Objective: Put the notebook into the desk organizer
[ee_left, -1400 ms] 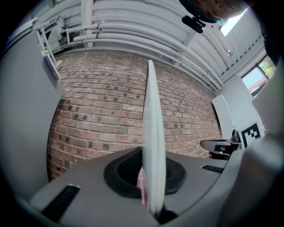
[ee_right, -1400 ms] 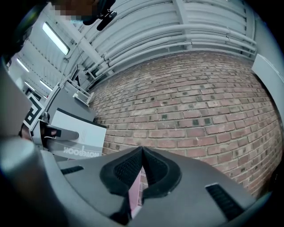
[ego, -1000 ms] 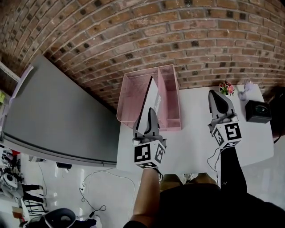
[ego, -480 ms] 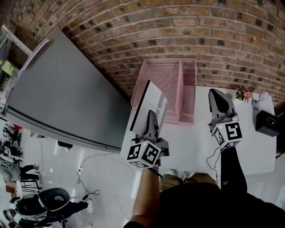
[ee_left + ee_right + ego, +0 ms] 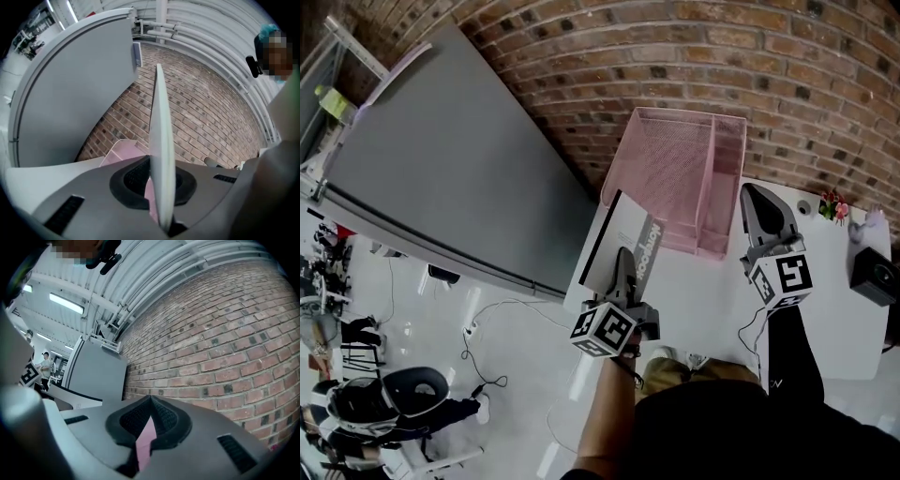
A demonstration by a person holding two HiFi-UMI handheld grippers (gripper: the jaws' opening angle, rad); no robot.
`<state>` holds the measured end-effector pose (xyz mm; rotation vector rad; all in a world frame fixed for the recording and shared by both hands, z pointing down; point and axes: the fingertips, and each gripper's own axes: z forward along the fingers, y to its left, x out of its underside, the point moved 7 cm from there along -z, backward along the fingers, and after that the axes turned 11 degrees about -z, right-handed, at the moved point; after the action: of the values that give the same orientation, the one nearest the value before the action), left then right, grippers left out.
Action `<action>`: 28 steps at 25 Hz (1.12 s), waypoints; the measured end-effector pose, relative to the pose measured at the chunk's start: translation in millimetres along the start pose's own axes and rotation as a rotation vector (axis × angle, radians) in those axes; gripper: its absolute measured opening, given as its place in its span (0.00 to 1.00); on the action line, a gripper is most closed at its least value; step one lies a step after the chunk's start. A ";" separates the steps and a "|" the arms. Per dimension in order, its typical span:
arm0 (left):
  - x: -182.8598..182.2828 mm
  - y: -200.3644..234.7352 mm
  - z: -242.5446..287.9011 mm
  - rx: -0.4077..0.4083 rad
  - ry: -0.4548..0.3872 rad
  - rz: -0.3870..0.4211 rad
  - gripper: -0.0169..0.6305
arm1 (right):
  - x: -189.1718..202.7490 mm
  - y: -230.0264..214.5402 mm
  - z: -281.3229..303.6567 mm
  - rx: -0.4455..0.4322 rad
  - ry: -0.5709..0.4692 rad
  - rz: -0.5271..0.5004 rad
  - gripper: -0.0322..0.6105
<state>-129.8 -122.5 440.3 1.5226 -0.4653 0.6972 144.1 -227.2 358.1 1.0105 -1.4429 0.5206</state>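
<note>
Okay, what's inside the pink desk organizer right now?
Nothing visible: both mesh compartments of the organizer look empty. The notebook, clamped in the left claw, covers its near left corner.

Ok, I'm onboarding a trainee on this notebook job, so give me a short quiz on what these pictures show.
1. True or false: the notebook already lies inside the pink organizer.
2. What holds the notebook? A. the fingers of the left gripper, shut on it. B. a bare hand. C. nothing, it lies flat on the white table.
3. Fill in: the wall behind the organizer is made of ___.
Key: 1 false; 2 A; 3 brick.
</note>
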 end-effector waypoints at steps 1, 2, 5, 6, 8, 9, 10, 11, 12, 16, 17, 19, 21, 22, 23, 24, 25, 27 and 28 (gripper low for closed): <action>1.3 5.2 -2.0 -0.008 -0.003 -0.033 0.06 | -0.7 2.0 1.3 -0.007 0.000 -0.004 0.08; 2.4 10.4 -3.8 -0.016 -0.007 -0.068 0.06 | -1.3 3.9 2.5 -0.013 0.001 -0.009 0.08; 4.7 24.1 -6.7 -0.031 -0.014 -0.164 0.06 | -3.1 7.6 6.8 -0.021 0.001 -0.013 0.08; 5.5 28.0 -7.1 -0.033 -0.017 -0.199 0.06 | -3.8 8.2 8.2 -0.022 0.000 -0.013 0.08; 7.0 35.2 -7.6 -0.034 -0.025 -0.264 0.06 | -4.6 9.7 10.3 -0.026 0.000 -0.016 0.08; 6.9 38.7 -7.9 -0.039 -0.027 -0.284 0.06 | -4.4 11.0 11.1 -0.028 0.001 -0.017 0.08; 6.7 41.9 -8.0 -0.045 -0.027 -0.296 0.06 | -3.9 12.7 12.0 -0.030 0.002 -0.019 0.08; 7.2 45.0 -8.0 -0.051 -0.025 -0.308 0.06 | -3.3 14.5 13.0 -0.033 0.004 -0.022 0.08; 9.0 48.2 -7.9 -0.054 -0.021 -0.324 0.06 | -2.8 16.2 13.9 -0.036 0.006 -0.024 0.08; 20.0 58.5 -5.7 -0.053 0.002 -0.397 0.06 | -2.3 21.6 16.9 -0.042 0.013 -0.031 0.08; 22.5 60.9 -4.8 -0.057 0.010 -0.408 0.06 | -2.4 23.0 17.7 -0.043 0.015 -0.033 0.08; 27.3 64.9 -2.4 -0.066 0.030 -0.415 0.06 | -2.7 25.1 19.1 -0.047 0.021 -0.042 0.08; 32.8 67.1 1.0 -0.070 0.051 -0.423 0.06 | -2.7 25.2 18.9 -0.047 0.026 -0.053 0.08; 35.2 67.8 2.7 -0.068 0.058 -0.430 0.06 | -2.5 24.8 18.6 -0.046 0.029 -0.058 0.08; 37.2 68.6 4.3 -0.066 0.064 -0.440 0.06 | -2.2 24.4 18.3 -0.044 0.032 -0.061 0.08; 38.9 69.6 5.7 -0.064 0.067 -0.452 0.06 | -1.7 24.0 18.1 -0.042 0.034 -0.063 0.08; 40.6 70.9 7.0 -0.062 0.069 -0.467 0.06 | -0.8 23.7 17.8 -0.038 0.036 -0.064 0.08; 43.3 73.1 9.9 -0.060 0.068 -0.499 0.06 | 1.2 23.0 17.1 -0.030 0.040 -0.062 0.08; 44.1 73.8 11.6 -0.059 0.067 -0.512 0.06 | 1.4 22.9 17.0 -0.027 0.042 -0.065 0.08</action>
<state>-145.4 -134.7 524.8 1.4756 -0.0347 0.3282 116.0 -229.6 362.4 1.0159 -1.3719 0.4717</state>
